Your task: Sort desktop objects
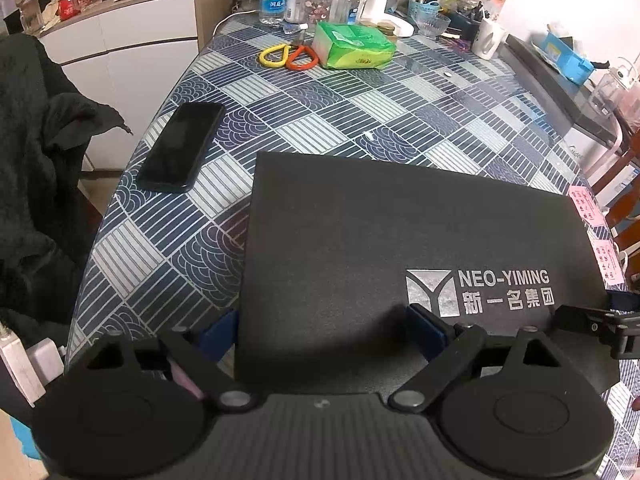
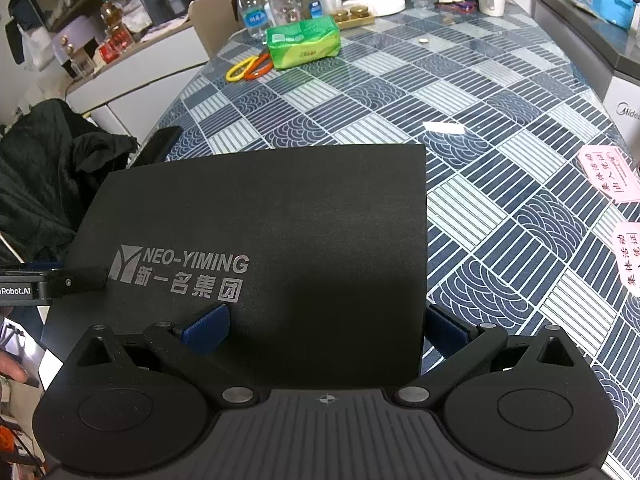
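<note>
Blue-padded fingers (image 1: 426, 330) of the left gripper (image 1: 320, 332) stand wide apart at the near edge of the black folder (image 1: 400, 232), one pad off its left side, one over the cover. Likewise wide, the right gripper (image 2: 324, 328) straddles the folder's right edge, probably so both ends can be gripped and the flat piece lifted level. Beyond it on the desk (image 1: 400, 120) lie a phone (image 1: 182, 146), scissors (image 1: 288, 56) and a green tissue pack (image 1: 352, 46), well apart.
</note>
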The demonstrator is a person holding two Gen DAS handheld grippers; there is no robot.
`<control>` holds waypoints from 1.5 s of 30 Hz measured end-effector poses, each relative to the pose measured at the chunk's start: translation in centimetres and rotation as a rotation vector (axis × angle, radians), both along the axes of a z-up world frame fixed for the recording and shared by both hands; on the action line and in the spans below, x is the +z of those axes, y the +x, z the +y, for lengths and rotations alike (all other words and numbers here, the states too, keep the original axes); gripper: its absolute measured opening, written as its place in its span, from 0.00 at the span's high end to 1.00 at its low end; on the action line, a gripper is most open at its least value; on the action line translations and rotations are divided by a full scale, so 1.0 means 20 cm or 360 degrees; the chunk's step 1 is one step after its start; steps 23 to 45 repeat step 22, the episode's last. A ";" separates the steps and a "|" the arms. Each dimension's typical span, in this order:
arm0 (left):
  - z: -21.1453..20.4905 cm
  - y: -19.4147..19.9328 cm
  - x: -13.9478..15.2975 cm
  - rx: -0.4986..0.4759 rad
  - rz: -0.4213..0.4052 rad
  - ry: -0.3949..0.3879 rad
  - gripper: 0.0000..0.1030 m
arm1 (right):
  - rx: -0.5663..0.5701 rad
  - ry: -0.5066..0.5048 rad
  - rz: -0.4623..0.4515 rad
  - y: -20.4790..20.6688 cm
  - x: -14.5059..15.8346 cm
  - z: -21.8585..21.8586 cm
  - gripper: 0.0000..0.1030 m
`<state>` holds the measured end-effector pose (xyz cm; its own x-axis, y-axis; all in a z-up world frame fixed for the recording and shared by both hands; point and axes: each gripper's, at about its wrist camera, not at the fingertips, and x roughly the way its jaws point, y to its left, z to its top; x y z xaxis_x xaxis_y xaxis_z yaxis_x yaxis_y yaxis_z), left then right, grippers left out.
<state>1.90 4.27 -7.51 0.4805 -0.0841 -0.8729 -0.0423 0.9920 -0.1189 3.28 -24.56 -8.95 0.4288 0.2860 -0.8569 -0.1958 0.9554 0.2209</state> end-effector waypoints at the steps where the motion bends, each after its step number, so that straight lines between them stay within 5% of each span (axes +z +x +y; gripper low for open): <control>1: 0.00 0.00 0.00 0.0001 -0.0005 0.0001 0.00 | 0.0000 0.0000 -0.0001 0.00 0.00 0.00 0.00; 45: 0.03 0.00 -0.02 0.0011 -0.0026 0.0004 0.00 | -0.0008 0.0003 -0.0009 -0.01 0.00 0.01 0.00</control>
